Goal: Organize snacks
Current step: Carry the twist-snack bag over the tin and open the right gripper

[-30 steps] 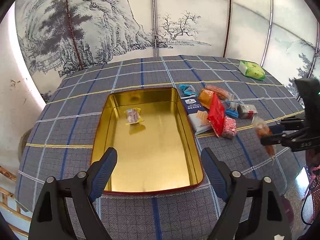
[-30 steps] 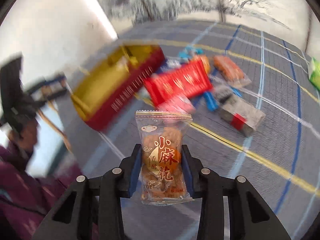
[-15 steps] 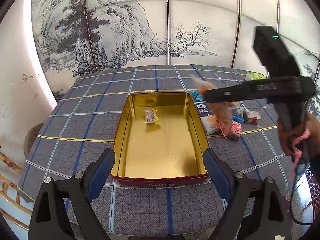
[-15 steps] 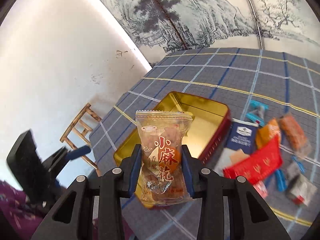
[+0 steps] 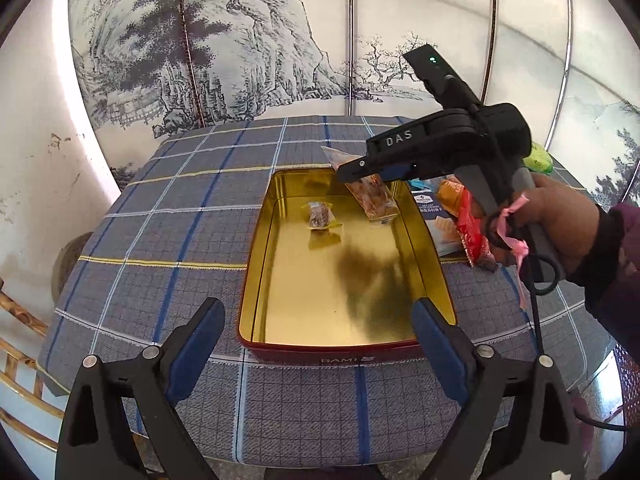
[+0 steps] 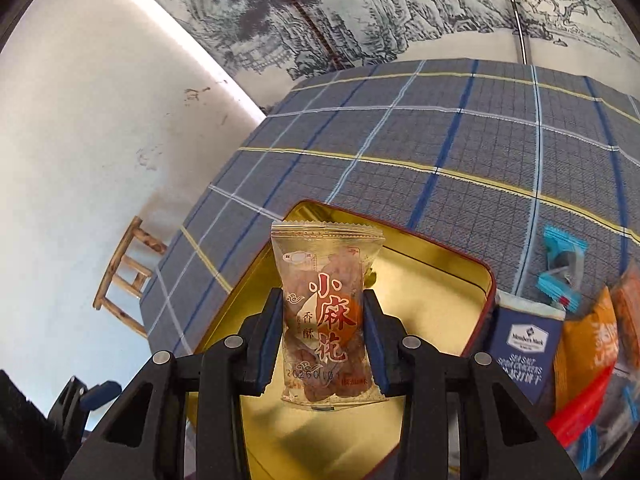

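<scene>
My left tool (image 5: 316, 330) was matte black, its two fingers faced with dark blue pads (image 5: 198, 340) and fixed with round silver screws. My right tool (image 6: 323, 322) was built the same; its black body carried white "DAS" lettering and a small green light. A black cable hung from it, and a pink ribbon was tied at my right hand (image 5: 556, 220). My sleeve (image 5: 622, 264) was dark purple.
</scene>
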The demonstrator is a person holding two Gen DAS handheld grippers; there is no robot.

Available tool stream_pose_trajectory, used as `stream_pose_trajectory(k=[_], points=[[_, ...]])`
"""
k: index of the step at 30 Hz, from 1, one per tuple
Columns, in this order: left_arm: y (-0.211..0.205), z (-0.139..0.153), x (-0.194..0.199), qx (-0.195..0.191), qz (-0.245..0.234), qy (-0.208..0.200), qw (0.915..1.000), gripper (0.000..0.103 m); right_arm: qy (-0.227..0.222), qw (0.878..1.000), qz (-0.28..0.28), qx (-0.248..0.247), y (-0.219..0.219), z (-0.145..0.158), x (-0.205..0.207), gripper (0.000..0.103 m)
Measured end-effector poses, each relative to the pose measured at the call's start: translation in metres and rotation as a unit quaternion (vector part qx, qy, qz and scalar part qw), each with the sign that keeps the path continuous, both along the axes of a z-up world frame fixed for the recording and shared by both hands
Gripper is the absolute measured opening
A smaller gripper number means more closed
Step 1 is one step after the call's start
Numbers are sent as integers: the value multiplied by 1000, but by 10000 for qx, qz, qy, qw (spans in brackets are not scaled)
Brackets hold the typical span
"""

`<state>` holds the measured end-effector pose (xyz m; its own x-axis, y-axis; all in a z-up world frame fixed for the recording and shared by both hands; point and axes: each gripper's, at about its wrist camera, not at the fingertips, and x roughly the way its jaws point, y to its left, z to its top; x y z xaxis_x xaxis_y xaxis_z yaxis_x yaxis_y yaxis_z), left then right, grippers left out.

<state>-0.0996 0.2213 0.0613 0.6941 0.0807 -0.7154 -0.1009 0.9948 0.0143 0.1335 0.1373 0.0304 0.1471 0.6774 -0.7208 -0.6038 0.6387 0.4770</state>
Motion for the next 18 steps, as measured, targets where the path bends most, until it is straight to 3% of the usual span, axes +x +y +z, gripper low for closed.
stream_pose_trajectory(k=[8, 11, 14, 18], points=[[1, -4, -1, 40, -39, 57, 10000, 101, 159, 9995, -187, -183, 6, -16, 14, 39], [5, -4, 1, -62, -26, 108, 9999, 101, 104, 9993, -224, -284, 10, -17, 15, 39], [11, -8, 4, -409, -35, 303, 9987, 102, 94, 9990, -296, -315, 12, -18, 17, 39], [22, -6, -3, -502, 291, 40, 9983, 102, 67, 9989, -319, -347, 14, -17, 18, 40]])
